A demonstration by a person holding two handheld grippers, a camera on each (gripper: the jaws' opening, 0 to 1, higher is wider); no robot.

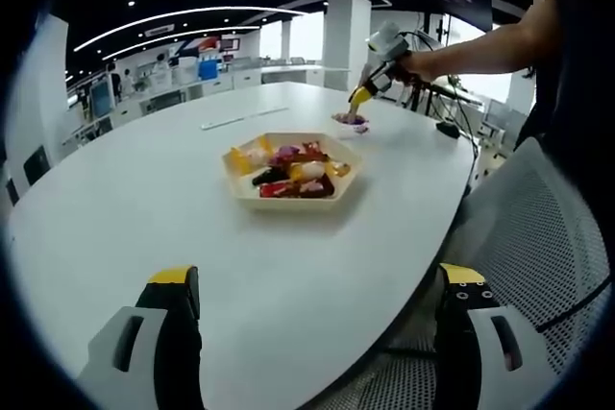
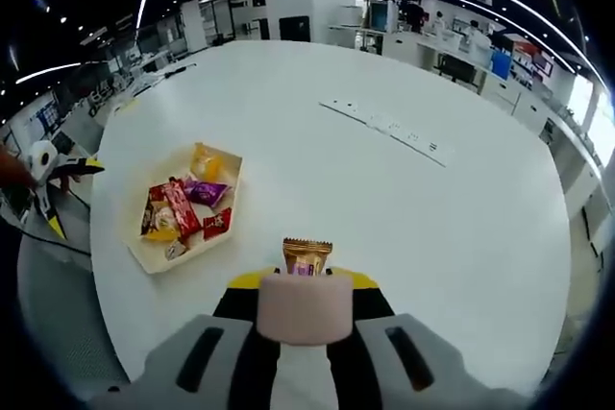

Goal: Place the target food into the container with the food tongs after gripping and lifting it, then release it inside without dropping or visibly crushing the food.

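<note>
White oval counter [image 1: 144,199], used as the landmark. Near its middle sits a shallow hexagonal tray [image 1: 291,172] loaded with wrapped snacks: red, yellow, purple and dark packets lying mixed together.

Left gripper [image 1: 317,300]: held at the near edge of the counter, jaws spread wide and released, nothing between them, well apart from the tray.

Right gripper [image 2: 306,287]: at the far side of the counter beyond the tray, a person's hand [image 1: 408,64] on it. Jaws clenched on a pinkish pad-like object [image 2: 306,306]; what it is I cannot tell. A gold-brown wrapped snack [image 2: 307,255] stands just past the jaw tips, over the counter beside the tray. Whether the jaws grip that snack is unclear.

A white power strip [image 2: 389,129] lies on the counter, well apart from the tray.
</note>
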